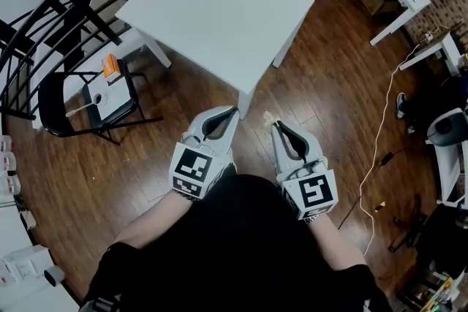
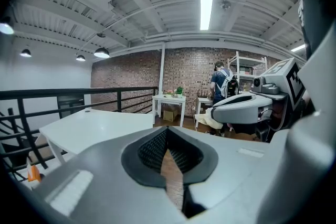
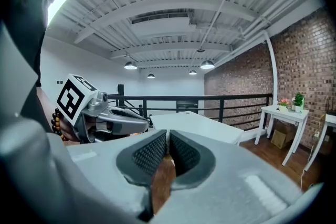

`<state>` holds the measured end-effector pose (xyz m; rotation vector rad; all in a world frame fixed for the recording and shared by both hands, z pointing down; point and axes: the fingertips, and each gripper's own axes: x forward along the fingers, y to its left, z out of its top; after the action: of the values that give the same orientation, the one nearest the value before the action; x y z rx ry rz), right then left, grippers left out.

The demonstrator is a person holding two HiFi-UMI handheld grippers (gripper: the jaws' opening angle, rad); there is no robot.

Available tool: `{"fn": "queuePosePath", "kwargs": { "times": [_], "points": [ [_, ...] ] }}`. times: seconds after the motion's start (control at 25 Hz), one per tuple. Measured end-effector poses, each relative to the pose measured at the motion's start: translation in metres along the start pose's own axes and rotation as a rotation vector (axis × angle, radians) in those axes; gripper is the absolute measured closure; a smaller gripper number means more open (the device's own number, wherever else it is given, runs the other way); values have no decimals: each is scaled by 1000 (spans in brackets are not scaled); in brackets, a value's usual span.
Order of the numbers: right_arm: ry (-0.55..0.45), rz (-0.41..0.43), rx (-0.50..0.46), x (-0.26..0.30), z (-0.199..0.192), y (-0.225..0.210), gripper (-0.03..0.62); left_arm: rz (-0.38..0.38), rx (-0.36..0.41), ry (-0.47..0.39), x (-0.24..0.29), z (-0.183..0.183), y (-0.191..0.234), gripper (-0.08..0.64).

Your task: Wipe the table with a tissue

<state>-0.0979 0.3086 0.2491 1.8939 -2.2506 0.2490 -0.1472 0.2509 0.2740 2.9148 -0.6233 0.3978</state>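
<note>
The white bench [image 1: 219,18] is not yet wiped. Both tools hang just short of its near corner, likely poised for the approach. The left tool [image 1: 232,113] is clenched on nothing. The right tool [image 1: 273,126] pinches the tissue [image 1: 268,116] at its tips, ready to press down, off the bench.

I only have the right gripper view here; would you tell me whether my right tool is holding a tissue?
Observer: Yes. The left gripper view shows a crumpled cream tissue pinched at the tip of the right tool.
Operator: And the left tool?
Observer: In its own view, the left tool has its jaws together with nothing between them.
Operator: Are we over the table?
Observer: No. In the head view both tools hang above the brown wooden floor, short of the near corner of the white square table.
</note>
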Motion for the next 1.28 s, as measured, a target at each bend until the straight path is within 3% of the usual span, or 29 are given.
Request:
{"fn": "queuePosePath", "kwargs": {
  "times": [0.32, 0.56, 1.28],
  "points": [
    [52, -21, -16, 88, 19, -24, 584, -30, -2, -3, 42, 15, 80, 548],
    [95, -55, -18, 131, 25, -42, 584, -42, 1, 5, 57, 22, 117, 548],
    [190, 66, -58, 228, -7, -102, 584, 39, -59, 72, 125, 7, 173, 548]
  ]
}}
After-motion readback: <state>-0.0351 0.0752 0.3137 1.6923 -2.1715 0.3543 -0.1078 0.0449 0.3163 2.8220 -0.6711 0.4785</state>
